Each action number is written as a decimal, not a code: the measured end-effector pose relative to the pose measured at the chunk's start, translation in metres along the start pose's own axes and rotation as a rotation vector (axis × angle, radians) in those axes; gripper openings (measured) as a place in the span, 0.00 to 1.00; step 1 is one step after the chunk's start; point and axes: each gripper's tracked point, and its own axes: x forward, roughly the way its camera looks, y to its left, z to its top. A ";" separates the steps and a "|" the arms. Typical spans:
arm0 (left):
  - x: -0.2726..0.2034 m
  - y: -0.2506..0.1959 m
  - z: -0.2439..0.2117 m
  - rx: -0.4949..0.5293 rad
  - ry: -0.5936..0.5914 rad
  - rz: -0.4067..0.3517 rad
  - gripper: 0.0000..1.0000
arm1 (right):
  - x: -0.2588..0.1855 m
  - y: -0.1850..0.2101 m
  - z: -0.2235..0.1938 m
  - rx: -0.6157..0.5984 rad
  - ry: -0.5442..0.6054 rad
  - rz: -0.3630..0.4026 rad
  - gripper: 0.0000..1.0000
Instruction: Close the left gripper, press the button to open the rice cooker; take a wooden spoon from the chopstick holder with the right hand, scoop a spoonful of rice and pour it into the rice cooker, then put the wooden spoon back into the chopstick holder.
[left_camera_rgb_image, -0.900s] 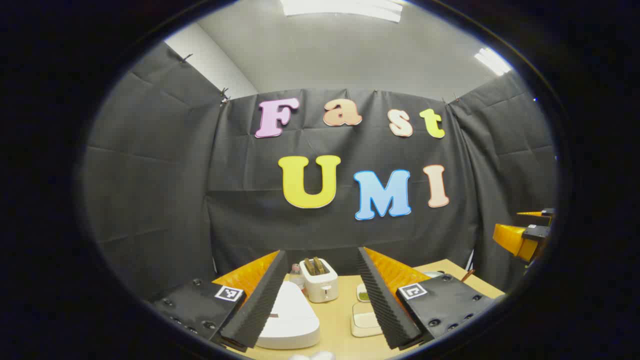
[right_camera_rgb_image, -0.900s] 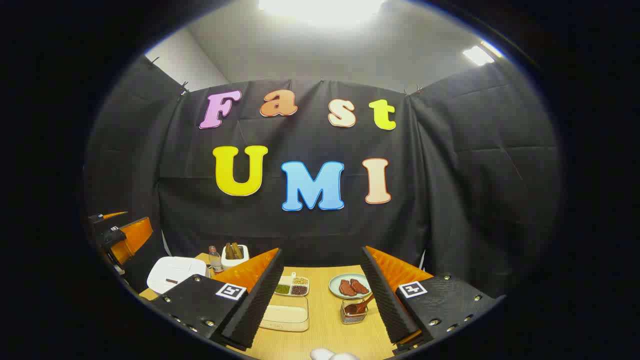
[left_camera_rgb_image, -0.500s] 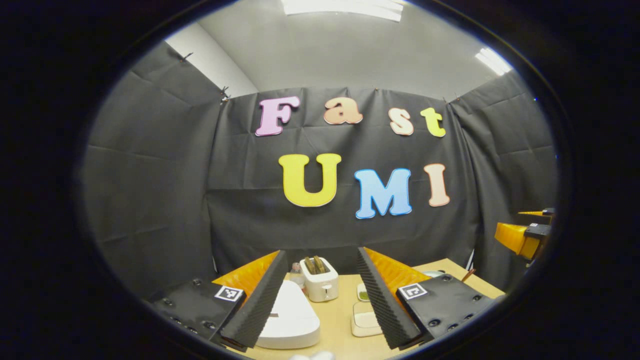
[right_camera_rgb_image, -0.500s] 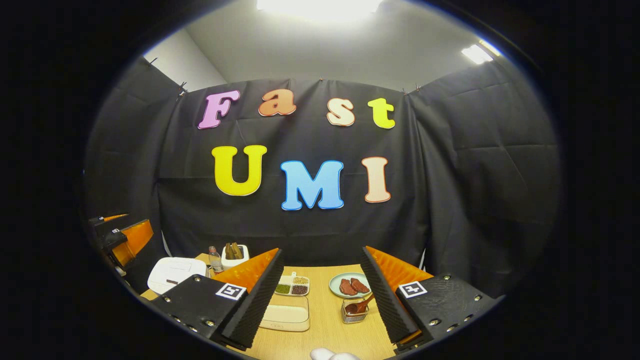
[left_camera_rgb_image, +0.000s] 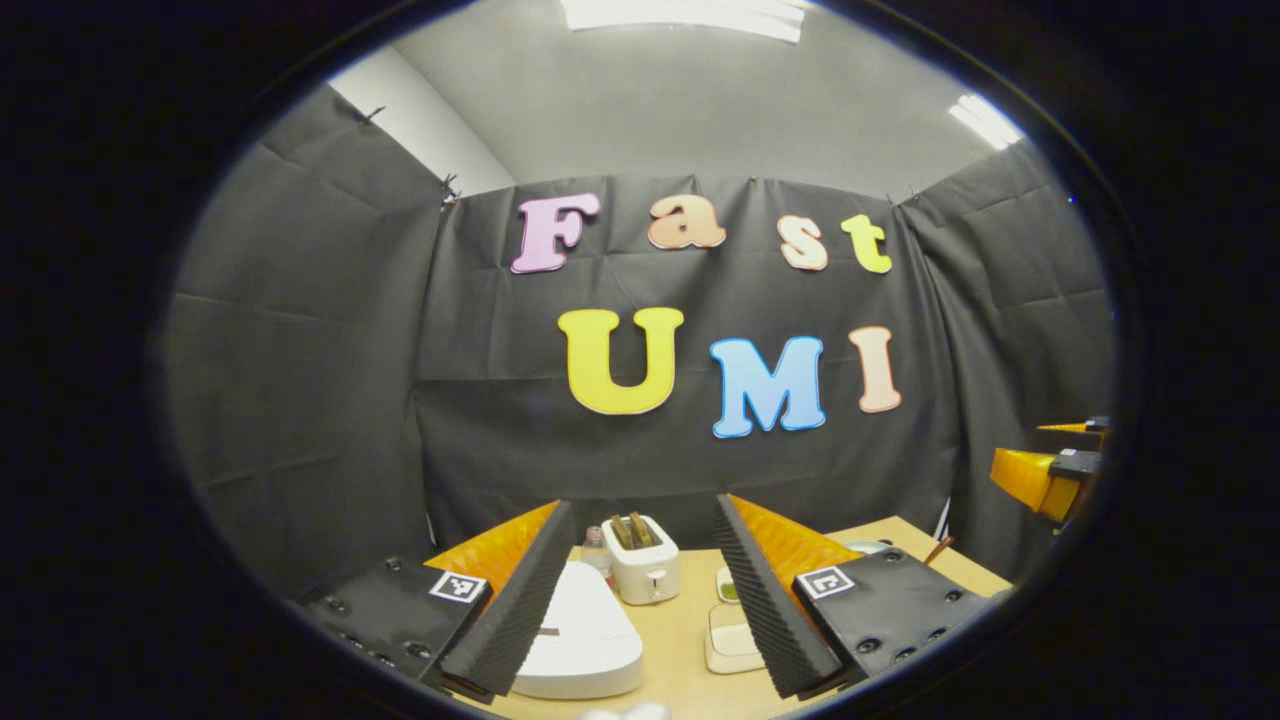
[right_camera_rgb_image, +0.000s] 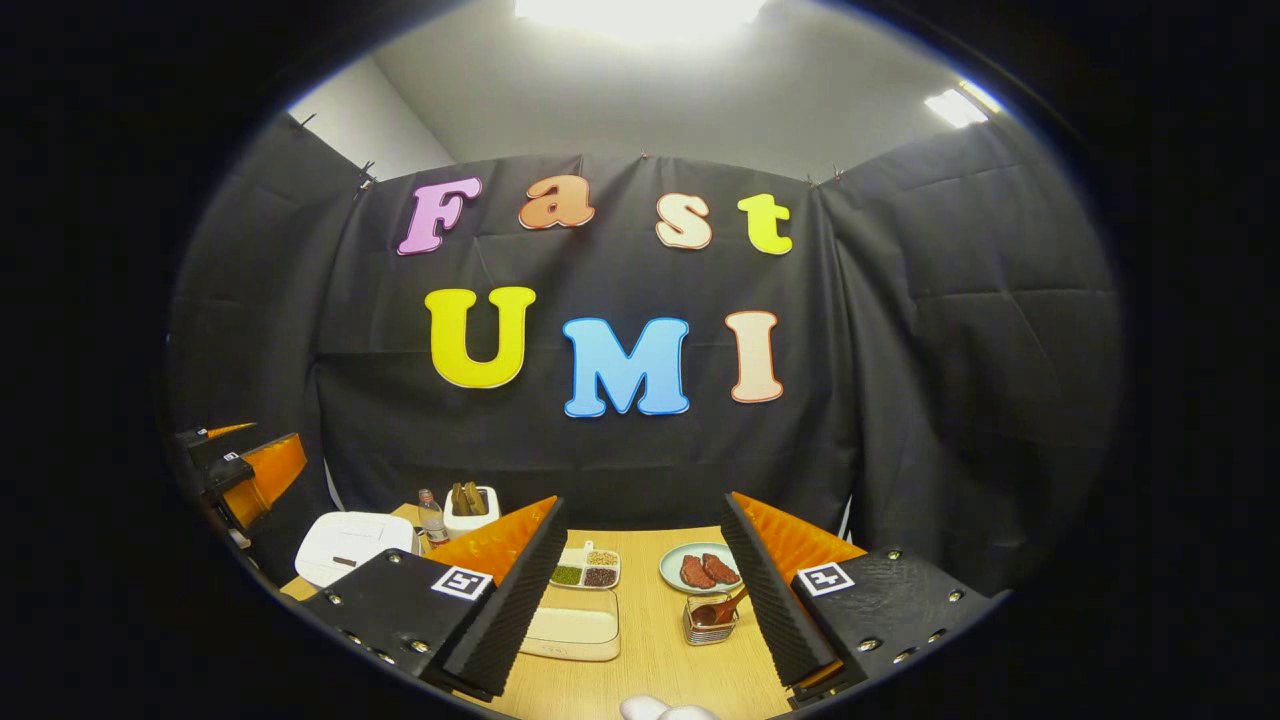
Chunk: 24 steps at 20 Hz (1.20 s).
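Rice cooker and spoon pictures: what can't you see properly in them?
- White rice cooker, left gripper view: its near-left part is hidden behind the left gripper finger; the button is too small to pick out.
- Brown wooden spoon in the clear chopstick holder, right gripper view: its handle end is hidden by the right gripper finger.
- Cream rectangular tray, right gripper view: too small to tell whether it holds rice.
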 end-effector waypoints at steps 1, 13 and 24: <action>0.000 0.000 -0.001 0.002 0.000 0.000 0.98 | 0.001 -0.001 0.000 -0.001 0.002 -0.001 0.95; 0.007 0.005 -0.006 -0.002 0.032 0.013 0.09 | 0.006 -0.002 -0.006 -0.004 0.017 -0.004 0.95; 0.079 0.091 -0.158 -0.085 0.397 0.206 0.09 | 0.018 -0.002 -0.025 -0.047 0.088 -0.004 0.95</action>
